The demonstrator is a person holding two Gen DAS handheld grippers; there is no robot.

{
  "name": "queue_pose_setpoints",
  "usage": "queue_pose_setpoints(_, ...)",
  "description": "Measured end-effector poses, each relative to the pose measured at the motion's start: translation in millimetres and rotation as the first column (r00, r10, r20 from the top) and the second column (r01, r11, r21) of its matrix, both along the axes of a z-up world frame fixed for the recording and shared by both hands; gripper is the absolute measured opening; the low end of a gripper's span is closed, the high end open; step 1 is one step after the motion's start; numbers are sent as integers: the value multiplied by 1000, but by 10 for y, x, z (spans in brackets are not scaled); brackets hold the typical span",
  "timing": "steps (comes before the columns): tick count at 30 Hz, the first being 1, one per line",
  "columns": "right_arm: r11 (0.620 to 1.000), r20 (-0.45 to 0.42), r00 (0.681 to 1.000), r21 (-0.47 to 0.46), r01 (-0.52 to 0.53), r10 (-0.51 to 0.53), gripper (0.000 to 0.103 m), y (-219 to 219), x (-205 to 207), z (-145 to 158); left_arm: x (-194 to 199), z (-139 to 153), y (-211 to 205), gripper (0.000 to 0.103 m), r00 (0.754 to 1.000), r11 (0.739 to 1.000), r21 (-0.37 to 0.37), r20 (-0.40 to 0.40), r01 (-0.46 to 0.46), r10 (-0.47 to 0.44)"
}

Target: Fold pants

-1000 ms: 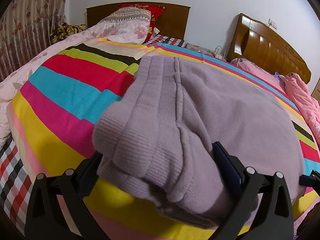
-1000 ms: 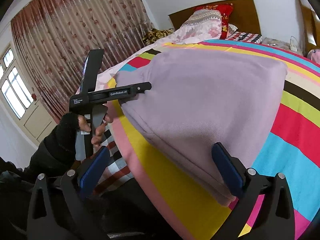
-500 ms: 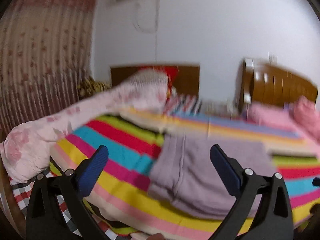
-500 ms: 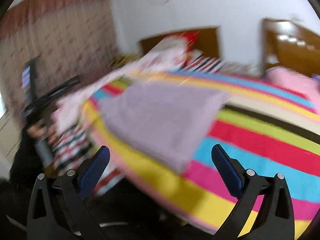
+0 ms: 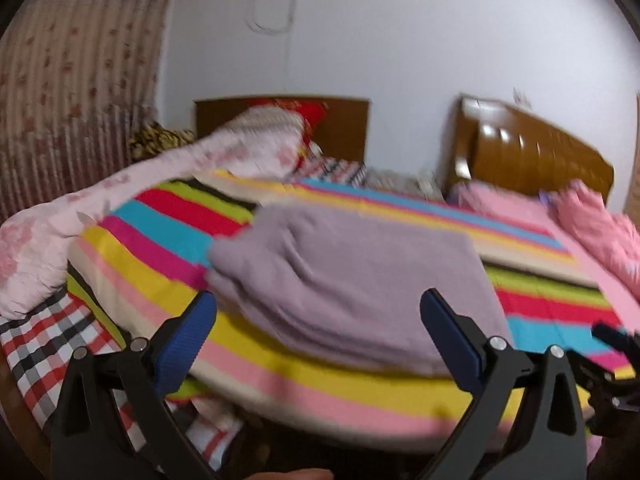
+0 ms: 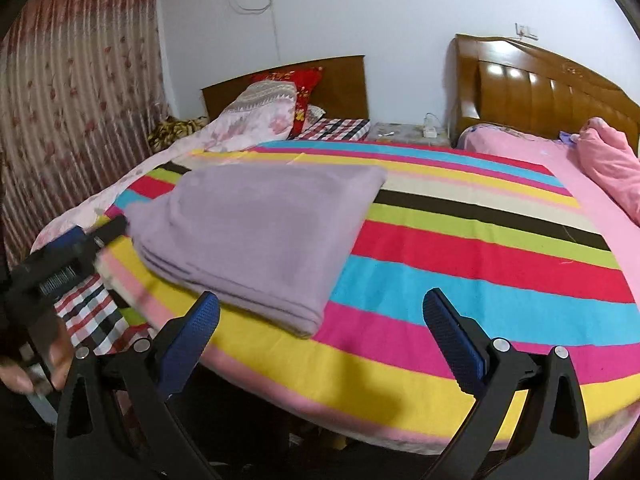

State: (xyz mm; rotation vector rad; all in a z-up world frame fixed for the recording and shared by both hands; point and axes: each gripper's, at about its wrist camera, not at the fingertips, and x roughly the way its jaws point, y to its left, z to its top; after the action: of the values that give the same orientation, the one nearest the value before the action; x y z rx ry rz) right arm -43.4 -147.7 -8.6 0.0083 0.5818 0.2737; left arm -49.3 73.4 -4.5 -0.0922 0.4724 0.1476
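Lilac knit pants (image 6: pixel 260 236) lie folded in a flat rectangle on the striped bedspread (image 6: pixel 480 264), near the bed's front left corner. In the left wrist view the same pants (image 5: pixel 352 280) lie just beyond my left gripper (image 5: pixel 320 320), which is open and holds nothing. My right gripper (image 6: pixel 322 326) is open too, hovering off the bed's front edge to the right of the pants. The left gripper's body (image 6: pixel 60 256) and the hand holding it show at the left of the right wrist view.
A pink floral quilt (image 6: pixel 224 132) and pillows (image 6: pixel 276 96) lie at the bed's far left. A second bed with pink bedding (image 6: pixel 600 184) and a wooden headboard (image 6: pixel 540 88) stands to the right. Curtains (image 6: pixel 72 100) hang on the left. A checked sheet (image 5: pixel 36 344) hangs below the bedspread.
Both grippers have pulled back and up from the pants, which were right between the fingers a second ago. The pants now lie alone on the bed.
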Motion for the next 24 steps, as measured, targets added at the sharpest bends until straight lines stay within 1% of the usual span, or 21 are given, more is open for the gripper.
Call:
queue_pose_setpoints(2, 1000, 24, 1000, 2, -7, 7, 99, 10, -31, 31, -5, -27, -77, 102, 1000, 999, 33, -10, -5, 5)
queue_pose_setpoints(5, 1000, 52, 998, 1, -28, 28, 99, 33, -78, 61, -41, -33, -92, 102, 1000, 999, 39, 5, -6, 6)
queue_pose_setpoints(12, 998, 62, 997, -14, -55, 55, 99, 85, -126, 76, -75, -22, -107, 102, 1000, 999, 41, 16, -11, 11)
queue_pose_setpoints(24, 998, 50, 997, -12, -54, 54, 99, 93, -117, 51, -67, -24, -143, 102, 1000, 998, 60, 14, 1, -2)
